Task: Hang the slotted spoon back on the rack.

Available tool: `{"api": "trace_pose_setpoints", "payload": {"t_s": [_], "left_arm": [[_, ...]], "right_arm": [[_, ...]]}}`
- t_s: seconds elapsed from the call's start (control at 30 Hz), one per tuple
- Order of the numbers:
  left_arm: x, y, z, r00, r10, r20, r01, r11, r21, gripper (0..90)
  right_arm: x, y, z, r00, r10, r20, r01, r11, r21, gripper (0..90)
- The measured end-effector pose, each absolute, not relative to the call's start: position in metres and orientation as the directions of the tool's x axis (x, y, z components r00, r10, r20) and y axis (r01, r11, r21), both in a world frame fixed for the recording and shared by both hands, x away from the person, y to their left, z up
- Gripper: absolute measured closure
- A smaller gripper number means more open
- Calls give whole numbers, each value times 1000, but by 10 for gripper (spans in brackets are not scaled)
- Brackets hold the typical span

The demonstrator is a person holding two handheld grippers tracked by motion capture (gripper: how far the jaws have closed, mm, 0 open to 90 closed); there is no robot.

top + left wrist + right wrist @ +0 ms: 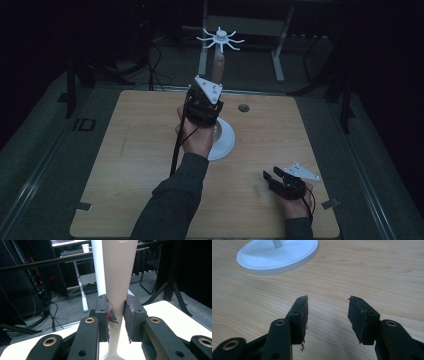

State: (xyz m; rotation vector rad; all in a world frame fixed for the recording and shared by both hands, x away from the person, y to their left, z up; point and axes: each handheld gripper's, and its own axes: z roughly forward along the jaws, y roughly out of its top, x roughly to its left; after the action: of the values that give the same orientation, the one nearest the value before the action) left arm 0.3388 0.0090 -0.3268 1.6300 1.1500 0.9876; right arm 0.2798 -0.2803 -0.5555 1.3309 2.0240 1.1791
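The left gripper [117,315] clamped the tapered beige cone piece [117,277] beside the white stand's pole [98,267]; from above, the stand's spoked top [220,38] appeared. The right gripper [328,315] rested open on the wooden table [374,272].

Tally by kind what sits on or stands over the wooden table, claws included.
Claws: 2 (left claw shut on the beige cone-shaped piece, right claw open)
White stand with round base: 1
Beige cone-shaped piece: 1
Total: 4
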Motion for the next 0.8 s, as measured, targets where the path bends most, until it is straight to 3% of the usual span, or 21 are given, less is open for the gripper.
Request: {"api": "trace_pose_setpoints", "payload": {"t_s": [0.8], "left_arm": [[354,3,-323,230,964,135,297,-201,933,745]], "right_arm": [[281,-281,-555,-435,896,92,515,164,841,501]]}}
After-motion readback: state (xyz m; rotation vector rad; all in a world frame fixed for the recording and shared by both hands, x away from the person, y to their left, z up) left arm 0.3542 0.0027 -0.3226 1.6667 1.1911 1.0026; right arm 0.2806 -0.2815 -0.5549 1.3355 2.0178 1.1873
